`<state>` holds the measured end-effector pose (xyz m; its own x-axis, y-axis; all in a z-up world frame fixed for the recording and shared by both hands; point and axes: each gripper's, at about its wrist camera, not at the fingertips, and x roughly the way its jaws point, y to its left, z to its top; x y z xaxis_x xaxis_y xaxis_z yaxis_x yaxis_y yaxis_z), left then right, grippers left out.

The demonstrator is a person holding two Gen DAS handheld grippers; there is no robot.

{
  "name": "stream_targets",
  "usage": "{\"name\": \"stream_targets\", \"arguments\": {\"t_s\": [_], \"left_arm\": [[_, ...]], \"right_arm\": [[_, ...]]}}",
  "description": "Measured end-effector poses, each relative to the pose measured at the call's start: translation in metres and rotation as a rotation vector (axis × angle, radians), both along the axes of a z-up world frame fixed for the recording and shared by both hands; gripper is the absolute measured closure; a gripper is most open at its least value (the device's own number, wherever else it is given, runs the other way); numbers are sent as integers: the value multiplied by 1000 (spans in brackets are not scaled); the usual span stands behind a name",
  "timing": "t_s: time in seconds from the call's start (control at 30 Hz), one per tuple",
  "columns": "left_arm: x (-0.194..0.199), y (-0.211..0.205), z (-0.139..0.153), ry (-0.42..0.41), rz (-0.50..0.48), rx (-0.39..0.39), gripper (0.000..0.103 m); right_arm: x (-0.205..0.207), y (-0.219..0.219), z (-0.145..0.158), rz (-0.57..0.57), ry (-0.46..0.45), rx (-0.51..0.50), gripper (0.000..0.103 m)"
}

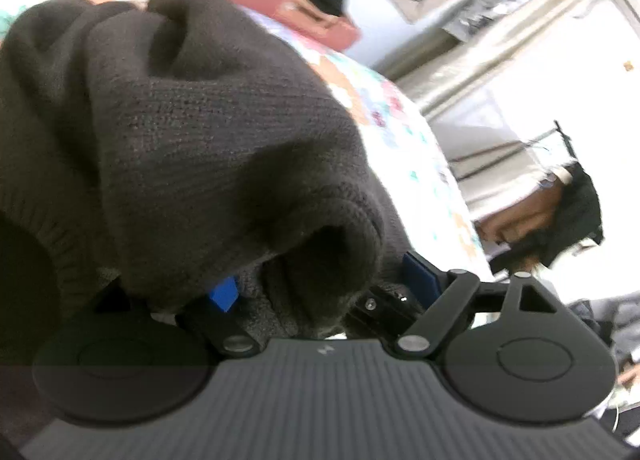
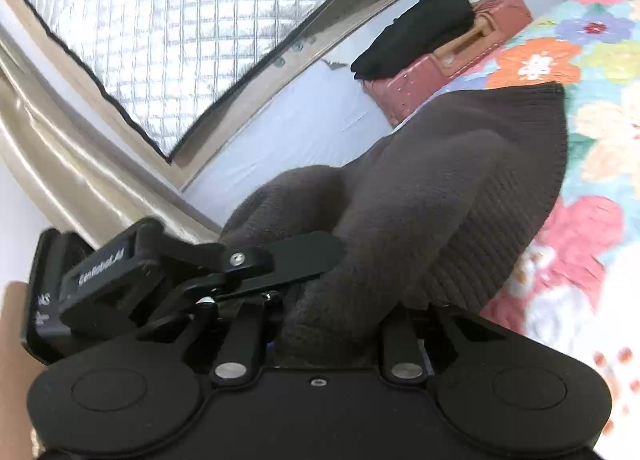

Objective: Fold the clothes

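1. Filling most of the left wrist view, a dark brown knitted sweater (image 1: 180, 148) bunches up in thick folds right in front of the camera.
2. The left tongs (image 1: 320, 292) are closed on a wad of that knit; the cloth is pinched between the two blue pads (image 1: 224, 294), and one pad is half buried under the fabric.
3. Behind the sweater in this view lies a floral bedspread (image 1: 400, 128) in white, orange and pastel colours, with the garment held above it.
4. In the right wrist view the right tongs (image 2: 340, 324) also grip the sweater (image 2: 440, 196); the knit rises straight out from between the closed jaws, and the fingertips themselves are hidden by cloth.
5. The ribbed hem of the sweater runs along the right edge of the raised fold, and the floral bedspread (image 2: 592, 108) shows beside it.
6. At the far side of the bed sits a pinkish-red suitcase (image 2: 460, 60), with a black garment (image 2: 416, 28) draped on top of it.
7. A silvery quilted panel (image 2: 180, 28) covers the wall area beyond, framed by a beige edge.
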<state>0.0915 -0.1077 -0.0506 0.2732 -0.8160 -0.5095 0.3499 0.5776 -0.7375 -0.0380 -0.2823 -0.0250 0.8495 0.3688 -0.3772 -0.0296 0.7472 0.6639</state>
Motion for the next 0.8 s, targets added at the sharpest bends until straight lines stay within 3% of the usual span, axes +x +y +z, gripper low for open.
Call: {"name": "stream_targets", "arguments": {"t_s": [0.33, 0.67, 0.8], "left_arm": [[-61, -56, 32, -46, -258, -47, 23], [-184, -121, 94, -209, -581, -117, 23], [-204, -135, 127, -268, -667, -161, 23]], "right_arm": [[-122, -18, 41, -110, -37, -6, 79], [-270, -30, 99, -274, -47, -53, 79], [-323, -33, 122, -330, -60, -60, 79]]}}
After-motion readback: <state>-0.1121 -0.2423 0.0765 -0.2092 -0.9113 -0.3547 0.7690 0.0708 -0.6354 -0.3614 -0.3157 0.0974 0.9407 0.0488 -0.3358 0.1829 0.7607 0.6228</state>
